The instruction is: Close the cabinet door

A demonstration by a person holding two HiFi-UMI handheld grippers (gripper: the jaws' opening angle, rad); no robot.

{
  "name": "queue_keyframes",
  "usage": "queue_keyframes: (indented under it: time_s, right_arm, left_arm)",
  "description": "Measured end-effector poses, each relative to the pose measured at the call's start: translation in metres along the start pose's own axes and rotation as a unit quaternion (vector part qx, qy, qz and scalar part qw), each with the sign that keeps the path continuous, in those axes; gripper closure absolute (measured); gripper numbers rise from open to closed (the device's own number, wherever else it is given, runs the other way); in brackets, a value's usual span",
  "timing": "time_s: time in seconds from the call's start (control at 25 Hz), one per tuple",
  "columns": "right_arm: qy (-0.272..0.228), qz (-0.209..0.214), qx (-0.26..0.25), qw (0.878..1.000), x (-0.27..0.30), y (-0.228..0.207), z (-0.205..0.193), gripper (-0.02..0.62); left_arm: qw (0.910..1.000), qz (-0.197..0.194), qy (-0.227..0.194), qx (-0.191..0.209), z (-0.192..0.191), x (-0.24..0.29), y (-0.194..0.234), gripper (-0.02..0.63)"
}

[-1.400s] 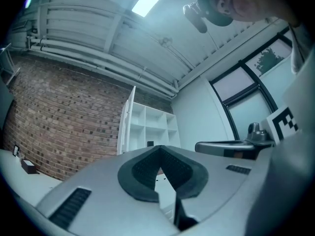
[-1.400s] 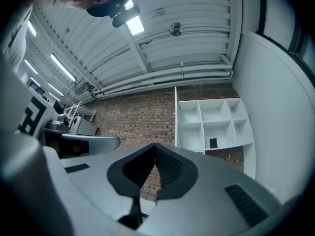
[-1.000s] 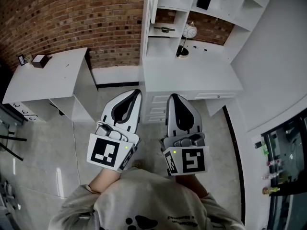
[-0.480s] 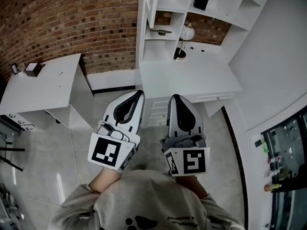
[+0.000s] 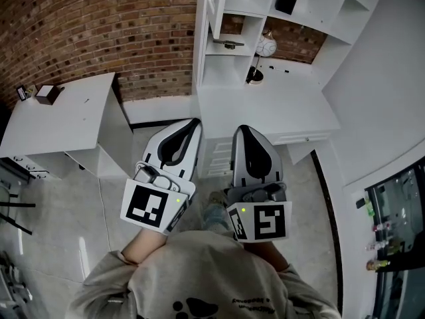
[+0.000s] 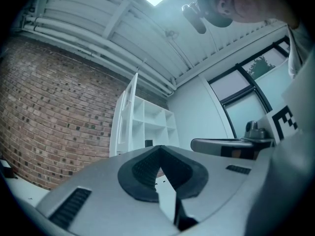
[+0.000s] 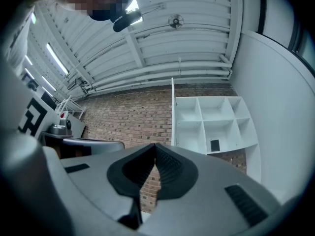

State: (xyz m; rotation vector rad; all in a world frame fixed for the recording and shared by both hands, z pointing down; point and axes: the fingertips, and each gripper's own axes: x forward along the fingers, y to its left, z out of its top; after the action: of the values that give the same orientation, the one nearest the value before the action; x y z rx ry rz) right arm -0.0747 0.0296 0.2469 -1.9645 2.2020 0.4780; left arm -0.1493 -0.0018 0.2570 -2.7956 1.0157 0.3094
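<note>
Head view: grey tiled floor (image 5: 60, 211), brick wall (image 5: 99, 25) across the upper left, white wall (image 5: 385, 85) at right, dark window (image 5: 398, 231) at lower right. White desk (image 5: 265, 111) sits top centre with a white shelf unit (image 5: 312, 5) on it. Black box (image 5: 285, 0) in an upper cell, round clock (image 5: 266, 44) lower down. Door (image 5: 214, 5) is on the unit's left edge, top centre of frame, swung out edge-on and open. Second white table (image 5: 60, 118) at left, with a small dark block (image 5: 46, 93) at its far corner.

Both grippers are low centre, side by side but apart, pointing up-frame at the desk front, well short of the door. Left gripper (image 5: 193, 121): jaws pressed together, nothing between them. Right gripper (image 5: 241, 129): same, closed and empty. Marker cubes face the camera; person's grey top (image 5: 199, 278) at the bottom edge.

Both gripper views tilt slightly up, showing ceiling and the shelf unit beyond the tips. The door reads as a thin upright white panel left of the shelves.
</note>
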Motion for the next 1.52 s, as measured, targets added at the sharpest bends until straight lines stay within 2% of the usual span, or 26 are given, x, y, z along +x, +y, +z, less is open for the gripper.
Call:
queue_keyframes:
  time_s: [0.32,1.04,1.52]
  right_arm:
    - [-0.002,0.021,0.002,1.0,0.04,-0.013,-0.015,0.577]
    - [-0.017,0.063,0.02,0.998,0.177,-0.093,-0.058,0.577]
    - [-0.022,0.113,0.016,0.993,0.232,-0.129,-0.075,0.577]
  left_arm:
    - [0.9999,0.014,-0.005,0.002,-0.006,0.032,0.023,0.598]
    - [0.9987,0.046,-0.003,0.02,-0.028,0.173,0.085,0.598]
    - [0.9961,0.08,-0.021,0.029,-0.03,0.234,0.109,0.598]
